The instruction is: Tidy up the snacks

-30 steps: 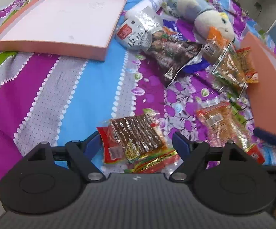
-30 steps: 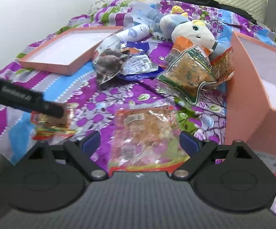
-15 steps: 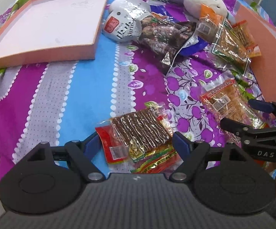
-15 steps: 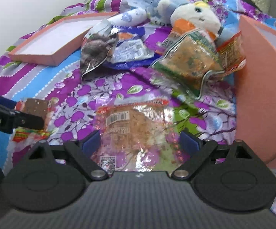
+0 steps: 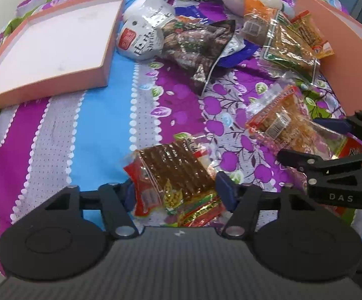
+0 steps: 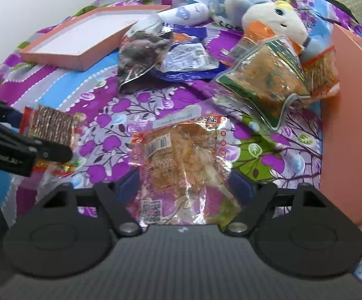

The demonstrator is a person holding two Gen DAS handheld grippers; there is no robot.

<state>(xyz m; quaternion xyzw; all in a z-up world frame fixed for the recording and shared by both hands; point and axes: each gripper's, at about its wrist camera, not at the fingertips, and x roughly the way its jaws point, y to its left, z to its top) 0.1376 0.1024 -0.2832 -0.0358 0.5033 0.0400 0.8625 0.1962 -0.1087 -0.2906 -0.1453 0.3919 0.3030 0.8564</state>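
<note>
Two grippers work at once, each lowered over its own snack so that both packets can be lifted together. Between the jaws of the left gripper (image 5: 176,190) lies a strip pack (image 5: 173,172): flat, clear film over ribbed brown strips, red and gold print at its near end. The jaws are closing, the blue pads at the pack's two long edges, but I cannot tell whether they press yet. Between the jaws of the right gripper (image 6: 184,187) lies a crumb pack (image 6: 183,160), crinkly transparent plastic with a barcode label and a pale orange, lumpy filling; these jaws are closing too, and the pads stand just beside the wrapper's edges without clearly pinching it. Both packs rest flat on the bed (image 5: 101,125), whose soft cover of stripes and purple flowers gives under them, so an edge-on pinch is probably the only way in. Beyond the jaws lies a loose heap: a dark foil bag (image 5: 196,45), a green-edged pouch (image 6: 266,80) and a plush toy (image 6: 271,20). A shallow pink lid (image 5: 106,75) sits far left of the left jaws; the deep pink box (image 6: 351,130) stands just right of the right jaws, likely the snacks' destination.
</note>
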